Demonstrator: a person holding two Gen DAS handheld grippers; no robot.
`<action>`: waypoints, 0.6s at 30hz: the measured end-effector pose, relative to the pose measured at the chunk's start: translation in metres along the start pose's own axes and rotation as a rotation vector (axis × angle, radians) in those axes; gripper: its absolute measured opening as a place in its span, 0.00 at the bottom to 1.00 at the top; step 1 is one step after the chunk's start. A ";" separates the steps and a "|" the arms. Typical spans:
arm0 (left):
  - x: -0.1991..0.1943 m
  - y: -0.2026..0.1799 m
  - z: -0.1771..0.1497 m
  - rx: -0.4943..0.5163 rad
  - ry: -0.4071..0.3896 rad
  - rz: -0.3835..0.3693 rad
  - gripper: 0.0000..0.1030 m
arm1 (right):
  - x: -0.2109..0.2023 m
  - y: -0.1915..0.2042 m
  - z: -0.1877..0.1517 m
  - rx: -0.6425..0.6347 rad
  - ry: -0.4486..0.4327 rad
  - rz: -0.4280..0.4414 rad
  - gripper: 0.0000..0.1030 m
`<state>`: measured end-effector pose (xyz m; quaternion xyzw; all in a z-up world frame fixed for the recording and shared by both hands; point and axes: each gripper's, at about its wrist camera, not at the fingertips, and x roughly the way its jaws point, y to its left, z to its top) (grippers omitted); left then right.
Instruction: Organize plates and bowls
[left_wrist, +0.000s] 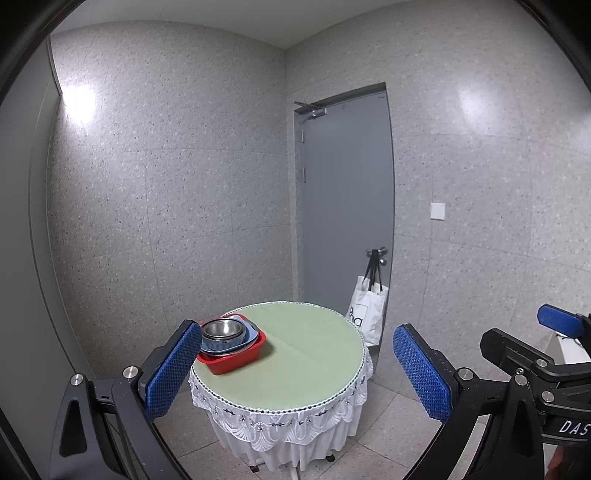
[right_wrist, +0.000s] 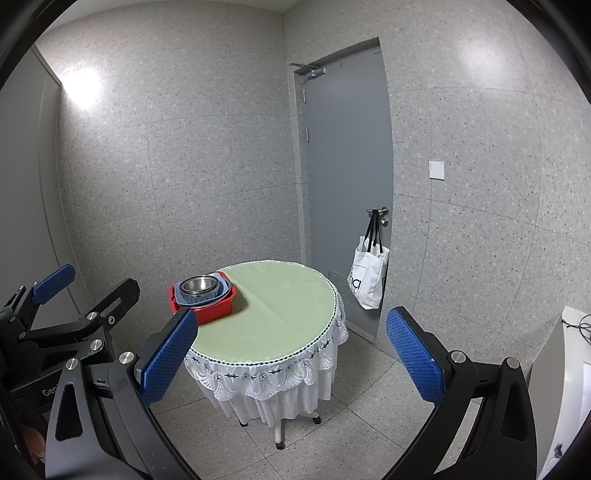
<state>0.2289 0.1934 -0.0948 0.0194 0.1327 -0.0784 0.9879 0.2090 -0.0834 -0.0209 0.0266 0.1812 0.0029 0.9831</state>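
A red square tray (left_wrist: 236, 360) (right_wrist: 216, 312) sits at the left edge of a round table (left_wrist: 306, 365) (right_wrist: 280, 325) with a green top. In it lie blue plates (left_wrist: 248, 330) (right_wrist: 223, 286), stacked, with a steel bowl (left_wrist: 221, 328) (right_wrist: 197, 285) nested on top. My left gripper (left_wrist: 295, 373) is open and empty, held back from the table. My right gripper (right_wrist: 291, 358) is open and empty, also short of the table. Each gripper shows at the edge of the other's view.
A white lace cloth (left_wrist: 280, 428) hangs round the table, which stands on a wheeled base (right_wrist: 279, 432). A grey door (left_wrist: 343, 206) is behind, with a white tote bag (left_wrist: 365, 314) on its handle. A white unit (right_wrist: 565, 387) stands at the right.
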 end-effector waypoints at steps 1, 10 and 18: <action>0.000 0.001 0.000 0.001 0.000 -0.001 1.00 | 0.000 0.001 0.000 0.000 0.000 -0.001 1.00; 0.001 0.000 0.000 0.003 0.000 0.000 1.00 | 0.003 -0.002 0.001 0.001 0.002 0.002 1.00; 0.003 -0.003 0.000 0.006 0.002 0.002 1.00 | 0.007 -0.003 0.001 0.007 0.006 -0.002 1.00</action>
